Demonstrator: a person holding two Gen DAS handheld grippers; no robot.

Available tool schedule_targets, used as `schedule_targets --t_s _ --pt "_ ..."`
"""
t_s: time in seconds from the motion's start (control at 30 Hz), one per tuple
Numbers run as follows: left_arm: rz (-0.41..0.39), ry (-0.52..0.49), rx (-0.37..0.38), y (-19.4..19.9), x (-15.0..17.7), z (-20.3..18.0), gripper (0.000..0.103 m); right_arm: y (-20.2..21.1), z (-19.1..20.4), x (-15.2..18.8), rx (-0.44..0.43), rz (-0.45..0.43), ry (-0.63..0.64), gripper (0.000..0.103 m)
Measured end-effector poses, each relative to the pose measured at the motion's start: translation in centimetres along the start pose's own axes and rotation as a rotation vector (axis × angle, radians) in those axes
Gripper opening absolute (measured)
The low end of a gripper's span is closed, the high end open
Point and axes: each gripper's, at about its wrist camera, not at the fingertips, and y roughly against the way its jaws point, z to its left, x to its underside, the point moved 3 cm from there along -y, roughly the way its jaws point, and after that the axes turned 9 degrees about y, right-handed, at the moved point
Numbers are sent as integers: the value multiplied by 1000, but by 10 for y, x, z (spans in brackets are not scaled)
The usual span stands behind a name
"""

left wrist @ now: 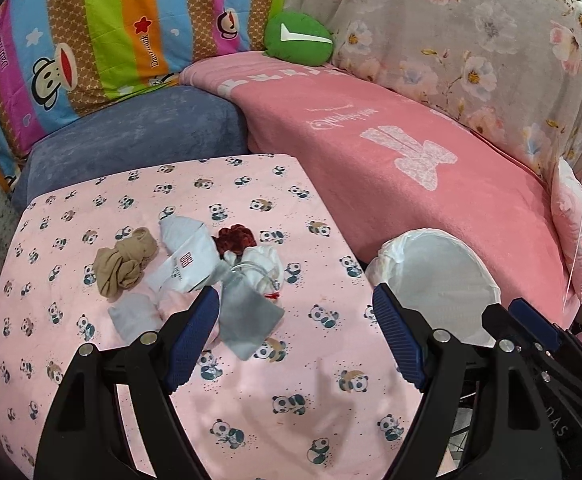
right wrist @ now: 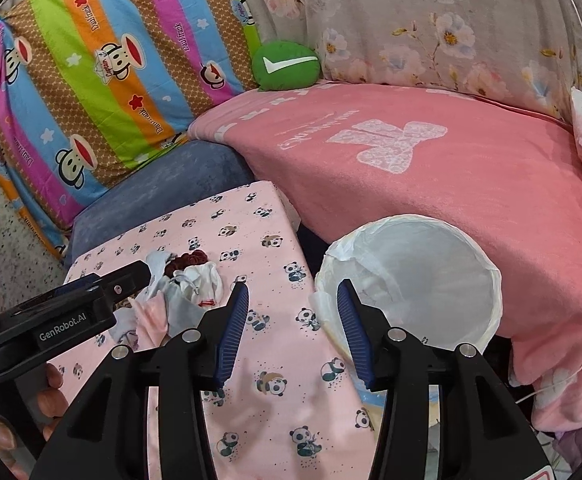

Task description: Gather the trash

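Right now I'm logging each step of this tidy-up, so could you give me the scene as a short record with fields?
surface: pink panda-print cloth covering a table
trash pile: tan knotted stocking, white folded paper packet with red print, dark red scrunchie, grey fabric pouch, clustered mid-table
bin: round bin lined with a white plastic bag, right of the table, beside the pink blanket
left claw: open, empty, above the pouch
right claw: open, empty, near the bin rim
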Motion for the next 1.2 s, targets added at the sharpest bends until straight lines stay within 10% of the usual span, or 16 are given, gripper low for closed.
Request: schedule_targets --t_s 0.83,1.2 --pt "77 162 -176 -23 24 136 80 -41 97 10 -74 87 121 48" --pt "159 255 -128 -53 31 170 79 -77 135 19 -116 140 160 48"
